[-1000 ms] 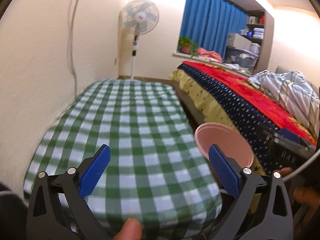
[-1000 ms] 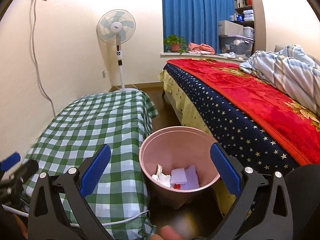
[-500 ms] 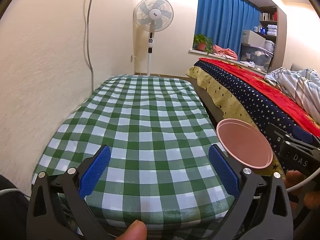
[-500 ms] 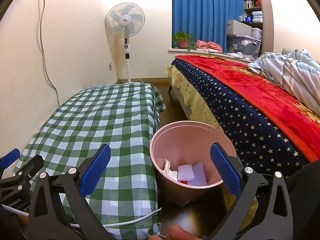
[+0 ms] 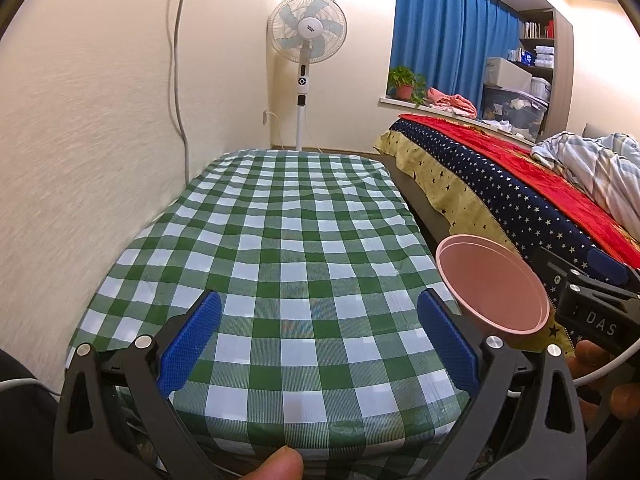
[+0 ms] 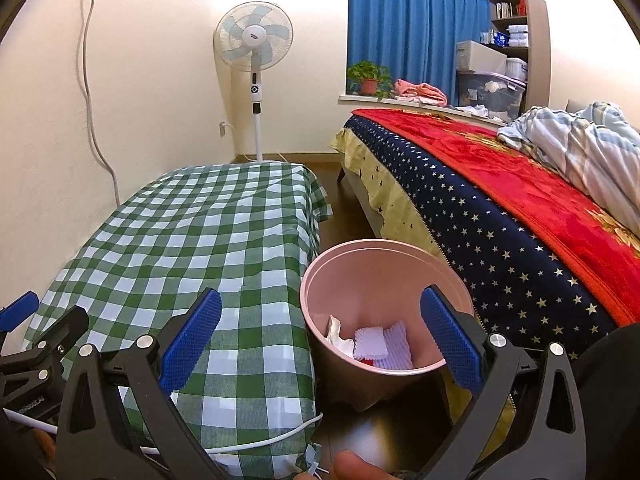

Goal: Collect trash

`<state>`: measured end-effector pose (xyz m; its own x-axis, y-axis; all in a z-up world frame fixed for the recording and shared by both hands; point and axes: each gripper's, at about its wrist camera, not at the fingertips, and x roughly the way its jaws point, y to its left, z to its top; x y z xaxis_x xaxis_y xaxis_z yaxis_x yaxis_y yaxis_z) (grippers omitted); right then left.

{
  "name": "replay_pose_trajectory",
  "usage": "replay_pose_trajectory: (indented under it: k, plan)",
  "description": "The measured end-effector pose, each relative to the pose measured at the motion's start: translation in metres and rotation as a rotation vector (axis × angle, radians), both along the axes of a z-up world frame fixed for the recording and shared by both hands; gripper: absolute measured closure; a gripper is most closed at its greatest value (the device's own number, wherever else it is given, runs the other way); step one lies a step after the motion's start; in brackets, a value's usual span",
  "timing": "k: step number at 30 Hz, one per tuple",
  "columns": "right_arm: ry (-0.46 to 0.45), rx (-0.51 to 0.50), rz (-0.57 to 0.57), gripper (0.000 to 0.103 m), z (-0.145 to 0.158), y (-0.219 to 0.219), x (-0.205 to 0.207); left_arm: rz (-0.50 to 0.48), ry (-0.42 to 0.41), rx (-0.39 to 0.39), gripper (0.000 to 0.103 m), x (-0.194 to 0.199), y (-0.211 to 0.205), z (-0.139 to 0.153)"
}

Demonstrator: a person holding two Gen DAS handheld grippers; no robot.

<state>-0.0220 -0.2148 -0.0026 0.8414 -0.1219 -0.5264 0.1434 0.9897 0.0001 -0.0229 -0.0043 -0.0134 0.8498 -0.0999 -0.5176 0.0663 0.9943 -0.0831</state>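
Both claws wide, holding nothing: left claw (image 5: 320, 336) over checked tabletop (image 5: 288, 240); right claw (image 6: 320, 336) lower center, pink bin (image 6: 340, 280) with scraps (image 6: 376, 344) between tabletop and bed (image 6: 500, 208).

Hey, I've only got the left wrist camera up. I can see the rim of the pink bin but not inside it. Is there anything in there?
Observer: Yes. The right wrist view looks down into the pink bin. A crumpled white scrap and pale textured pieces lie at the bottom.
Operator: Is the right gripper carrying anything?
Observer: No. The right gripper is open and empty, pointing toward the bin.
Operator: What is the bin standing on?
Observer: Its base sits on the dark floor, close beside the checked table, with the bed on its other side.
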Motion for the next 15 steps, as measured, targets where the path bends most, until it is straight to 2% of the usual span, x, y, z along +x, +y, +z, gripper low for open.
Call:
replay_pose_trajectory:
  k: [15]
  plan:
    - [0.000, -0.003, 0.004, 0.005, 0.0003, 0.0023, -0.0013, 0.000, 0.002, -0.001, 0.008, 0.0002, 0.0011, -0.0004]
